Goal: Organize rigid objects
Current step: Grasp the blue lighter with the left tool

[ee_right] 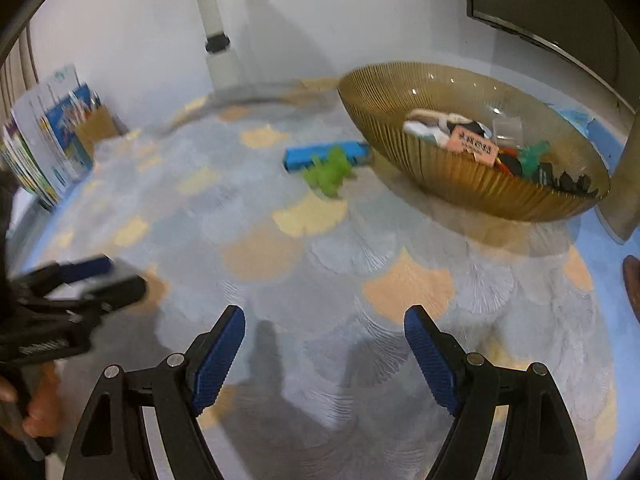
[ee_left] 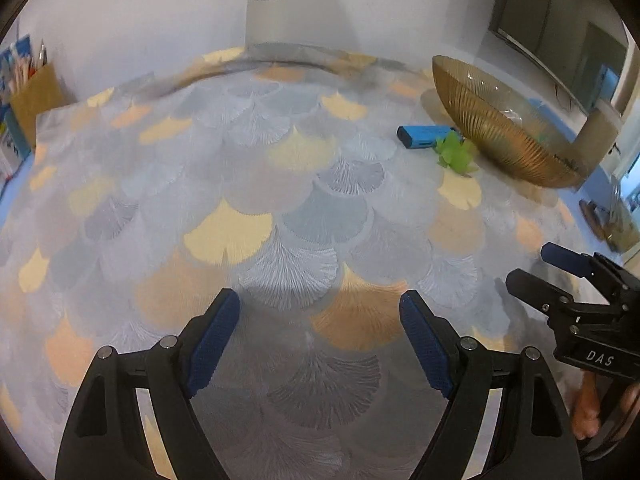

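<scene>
A blue box-like object lies on the patterned tablecloth next to a green plastic toy, both just left of an amber ribbed glass bowl. The bowl holds several small items, among them a pink card and a green toy. My left gripper is open and empty over the near part of the cloth. My right gripper is open and empty, well short of the toy. Each gripper shows at the edge of the other's view.
A cardboard holder with pencils and books stands at the far left. A white post rises at the back wall. A dark screen hangs at the right.
</scene>
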`<act>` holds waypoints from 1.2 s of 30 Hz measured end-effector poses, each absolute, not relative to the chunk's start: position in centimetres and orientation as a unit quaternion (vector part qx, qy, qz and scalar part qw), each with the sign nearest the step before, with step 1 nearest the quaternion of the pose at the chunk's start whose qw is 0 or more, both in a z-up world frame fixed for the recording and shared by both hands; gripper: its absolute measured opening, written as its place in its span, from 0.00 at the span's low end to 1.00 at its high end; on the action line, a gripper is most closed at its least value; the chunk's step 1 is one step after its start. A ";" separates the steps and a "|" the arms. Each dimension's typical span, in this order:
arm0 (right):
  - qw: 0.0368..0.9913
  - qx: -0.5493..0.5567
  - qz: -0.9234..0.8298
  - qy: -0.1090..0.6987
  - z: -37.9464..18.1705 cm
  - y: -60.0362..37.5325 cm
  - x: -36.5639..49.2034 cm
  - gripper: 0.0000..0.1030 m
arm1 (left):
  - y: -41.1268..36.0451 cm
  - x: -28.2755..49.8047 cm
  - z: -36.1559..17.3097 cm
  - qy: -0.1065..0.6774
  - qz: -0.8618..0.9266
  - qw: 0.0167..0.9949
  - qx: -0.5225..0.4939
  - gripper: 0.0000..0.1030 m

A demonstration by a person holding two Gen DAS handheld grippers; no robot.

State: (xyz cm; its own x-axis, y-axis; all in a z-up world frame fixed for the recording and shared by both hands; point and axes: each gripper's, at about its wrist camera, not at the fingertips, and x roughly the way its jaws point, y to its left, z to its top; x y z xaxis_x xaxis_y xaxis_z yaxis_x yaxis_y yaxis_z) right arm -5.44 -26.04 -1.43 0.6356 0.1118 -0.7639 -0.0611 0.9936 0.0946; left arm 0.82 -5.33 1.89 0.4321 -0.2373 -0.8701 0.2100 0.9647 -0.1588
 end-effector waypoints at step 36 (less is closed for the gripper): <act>0.891 0.177 -0.025 0.417 -0.8 -26.3 7.2 0.24 | -12.3 13.9 2.9 0.449 -0.360 0.807 0.131 0.54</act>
State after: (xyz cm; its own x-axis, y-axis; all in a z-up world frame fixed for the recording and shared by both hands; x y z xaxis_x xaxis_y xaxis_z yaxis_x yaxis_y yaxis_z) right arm 7.20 -26.27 -0.81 0.6504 0.1032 -0.7526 0.1916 0.9364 0.2941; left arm 13.88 -12.33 2.90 0.3375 -0.4638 -0.8191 0.6984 0.7068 -0.1125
